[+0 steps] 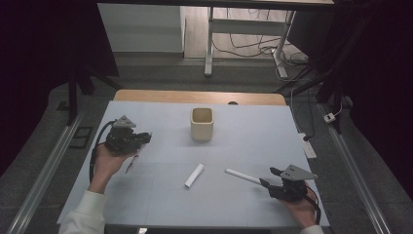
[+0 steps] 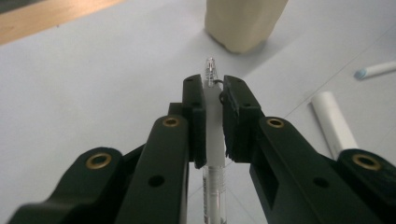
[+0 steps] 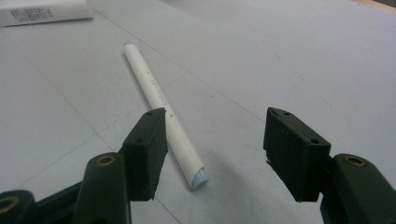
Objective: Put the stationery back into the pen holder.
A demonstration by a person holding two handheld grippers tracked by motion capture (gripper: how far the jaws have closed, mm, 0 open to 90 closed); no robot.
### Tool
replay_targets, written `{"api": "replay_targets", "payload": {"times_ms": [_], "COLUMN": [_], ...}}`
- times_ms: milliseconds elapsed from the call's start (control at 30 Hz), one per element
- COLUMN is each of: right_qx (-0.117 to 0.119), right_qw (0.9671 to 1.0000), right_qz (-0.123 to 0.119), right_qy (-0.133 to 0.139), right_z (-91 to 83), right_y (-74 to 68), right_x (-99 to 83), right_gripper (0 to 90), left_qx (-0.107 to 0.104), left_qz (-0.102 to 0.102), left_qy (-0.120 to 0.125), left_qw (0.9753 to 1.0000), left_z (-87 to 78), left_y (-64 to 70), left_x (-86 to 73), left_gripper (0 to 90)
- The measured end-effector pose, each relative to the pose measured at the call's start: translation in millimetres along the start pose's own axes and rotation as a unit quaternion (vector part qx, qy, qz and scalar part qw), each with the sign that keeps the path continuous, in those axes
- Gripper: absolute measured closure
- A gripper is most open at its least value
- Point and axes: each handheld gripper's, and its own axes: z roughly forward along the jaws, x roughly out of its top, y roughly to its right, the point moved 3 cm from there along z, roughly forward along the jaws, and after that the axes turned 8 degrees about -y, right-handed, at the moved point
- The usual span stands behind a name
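My left gripper (image 1: 144,138) is raised over the left side of the table and shut on a clear pen (image 2: 214,116). The pen's tip pokes out past the jaws, and its lower end (image 1: 131,164) hangs beside the hand. A beige square cup (image 1: 202,123) stands upright at the table's middle back. My right gripper (image 3: 217,140) is open, low at the front right. A white pen with pale blue ends (image 3: 161,100) lies flat on the table; its near end rests between the jaws, close to the left one, untouched.
A short white tube (image 1: 194,175) lies at the middle front, left of the white pen (image 1: 242,176). The pale blue mat (image 1: 253,141) covers most of the tabletop, and a wooden edge (image 1: 199,96) shows at the back.
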Motion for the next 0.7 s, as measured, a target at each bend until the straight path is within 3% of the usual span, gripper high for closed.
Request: {"api": "replay_targets", "payload": {"times_ms": [433,567,700], "right_qx": [-0.002,0.000,0.000], "right_qw": [1.0000,1.0000,1.0000], "right_qz": [0.002,0.003,0.004], "right_qy": [0.001,0.002,0.002], "right_z": [-0.3,-0.2,0.2], "right_y": [0.4,0.6,0.8], "right_x": [-0.1,-0.2,-0.3], "right_gripper": [39.0,39.0,39.0], "left_qx": [-0.013,-0.028,-0.026], "left_qz": [-0.008,-0.013,-0.012], "left_qy": [0.049,0.066,0.079], "left_qw": [0.9987,0.9974,0.9965], "left_z": [-12.8,-16.5,-20.2], "left_y": [-0.5,-0.9,-0.5], "left_x": [1.5,1.8,2.5], "left_gripper": [79.4,79.4,79.4]}}
